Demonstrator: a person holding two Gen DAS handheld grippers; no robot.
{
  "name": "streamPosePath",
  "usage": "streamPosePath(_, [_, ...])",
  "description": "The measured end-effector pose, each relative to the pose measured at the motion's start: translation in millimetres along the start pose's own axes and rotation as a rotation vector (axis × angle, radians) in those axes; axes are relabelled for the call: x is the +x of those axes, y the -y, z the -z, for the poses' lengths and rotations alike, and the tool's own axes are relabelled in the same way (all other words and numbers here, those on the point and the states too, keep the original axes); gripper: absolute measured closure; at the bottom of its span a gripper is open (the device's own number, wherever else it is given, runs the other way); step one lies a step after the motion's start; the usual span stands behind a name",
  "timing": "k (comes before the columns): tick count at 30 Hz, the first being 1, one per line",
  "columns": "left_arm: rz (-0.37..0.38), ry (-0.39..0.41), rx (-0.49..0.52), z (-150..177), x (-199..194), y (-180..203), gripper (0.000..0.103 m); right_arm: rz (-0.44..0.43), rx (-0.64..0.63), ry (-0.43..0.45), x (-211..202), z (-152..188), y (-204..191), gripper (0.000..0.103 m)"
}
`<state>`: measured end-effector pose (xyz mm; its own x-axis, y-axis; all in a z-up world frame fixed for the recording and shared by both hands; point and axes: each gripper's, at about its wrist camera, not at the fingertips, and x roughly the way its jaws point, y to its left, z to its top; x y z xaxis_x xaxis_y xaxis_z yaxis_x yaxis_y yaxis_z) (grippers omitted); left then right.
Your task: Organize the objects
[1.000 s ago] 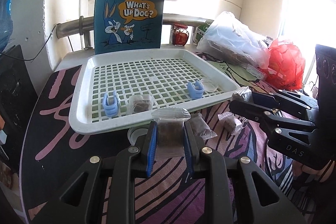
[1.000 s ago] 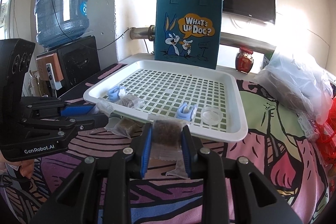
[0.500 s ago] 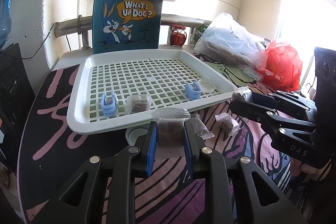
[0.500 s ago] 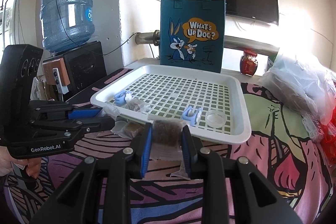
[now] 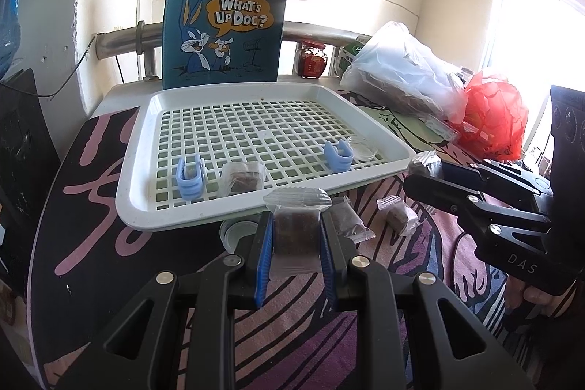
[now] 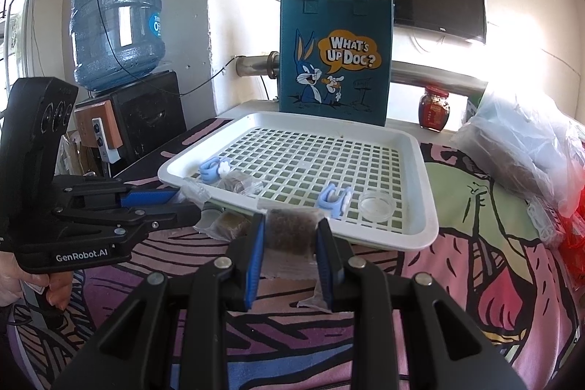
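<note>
Now, left tool (image 5: 295,240) clenched on a clear brown-filled packet (image 5: 295,230), right tool (image 6: 289,240) clenched on another such packet (image 6: 289,232), both just near of the white grid tray (image 6: 420,229) on the patterned tabletop (image 6: 457,265), two blue clips inside.

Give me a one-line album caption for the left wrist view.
Left gripper fingers clamp a clear packet of brown cake before a white slotted plastic tray, with the right gripper alongside.
</note>
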<state>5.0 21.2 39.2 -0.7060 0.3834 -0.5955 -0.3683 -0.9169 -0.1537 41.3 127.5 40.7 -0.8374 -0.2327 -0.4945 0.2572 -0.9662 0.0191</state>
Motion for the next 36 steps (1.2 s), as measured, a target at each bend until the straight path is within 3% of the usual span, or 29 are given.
streamPosePath(36, [0.006,-0.019,-0.026,0.3,4.5,-3.7,0.08,0.0,0.0,-0.002,-0.1,-0.5,-1.7,0.077])
